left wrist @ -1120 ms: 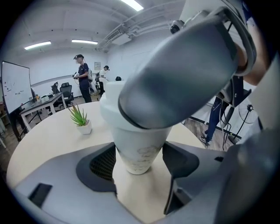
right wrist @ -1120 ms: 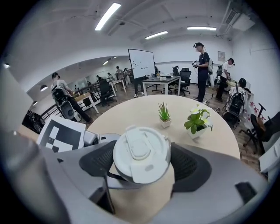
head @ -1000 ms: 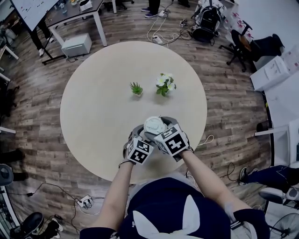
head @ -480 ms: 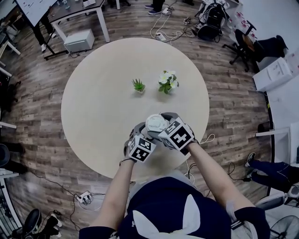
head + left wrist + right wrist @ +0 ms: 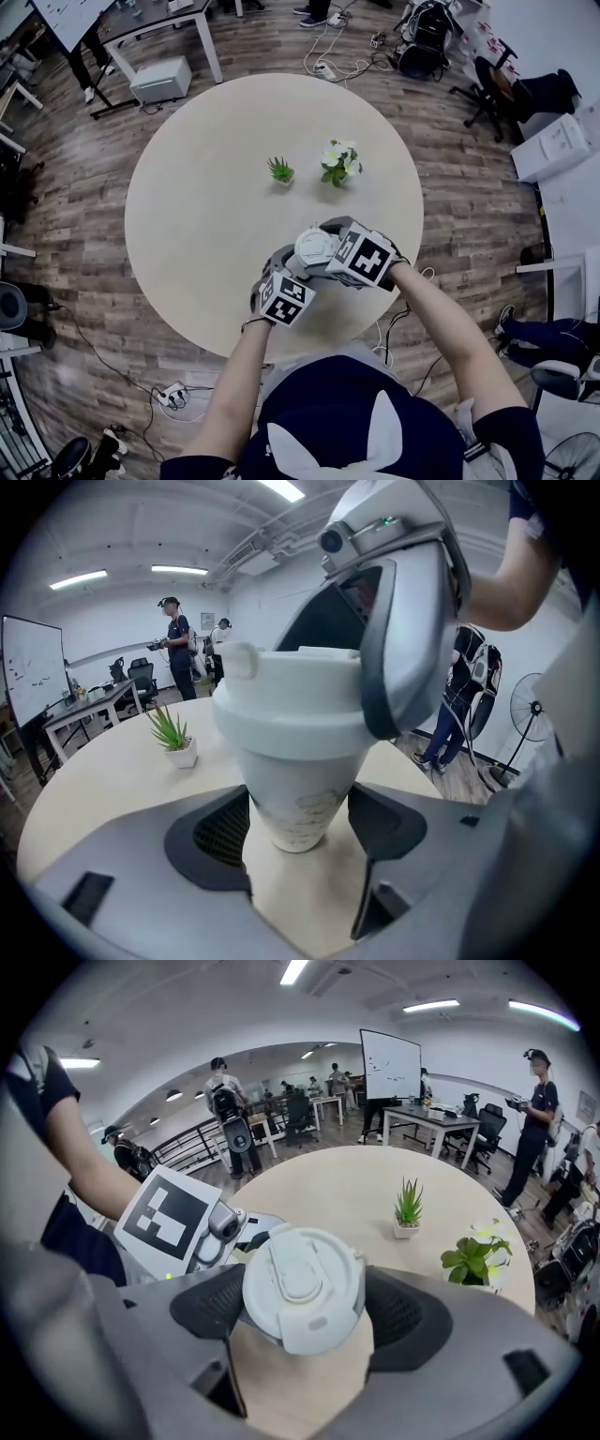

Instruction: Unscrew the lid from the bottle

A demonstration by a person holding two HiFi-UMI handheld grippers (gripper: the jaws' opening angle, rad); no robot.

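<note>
A white bottle (image 5: pixel 292 799) with a white lid (image 5: pixel 302 1286) stands on the round beige table (image 5: pixel 197 216), near its front edge. My left gripper (image 5: pixel 298 822) comes in from the side and is shut on the bottle's tapered lower body. My right gripper (image 5: pixel 303 1302) reaches over the top, and its dark pads press on both sides of the lid. In the head view the lid (image 5: pixel 314 247) shows between the two marker cubes. The right gripper's grey finger (image 5: pixel 408 621) covers the lid's right side in the left gripper view.
A small spiky green plant (image 5: pixel 279 172) and a white-flowered plant (image 5: pixel 339 161) stand mid-table beyond the bottle. Desks, office chairs, a whiteboard and several standing people surround the table. Cables lie on the wooden floor.
My right gripper has turned on the lid, its marker cube swinging up and to the right. The left gripper and bottle have stayed in place.
</note>
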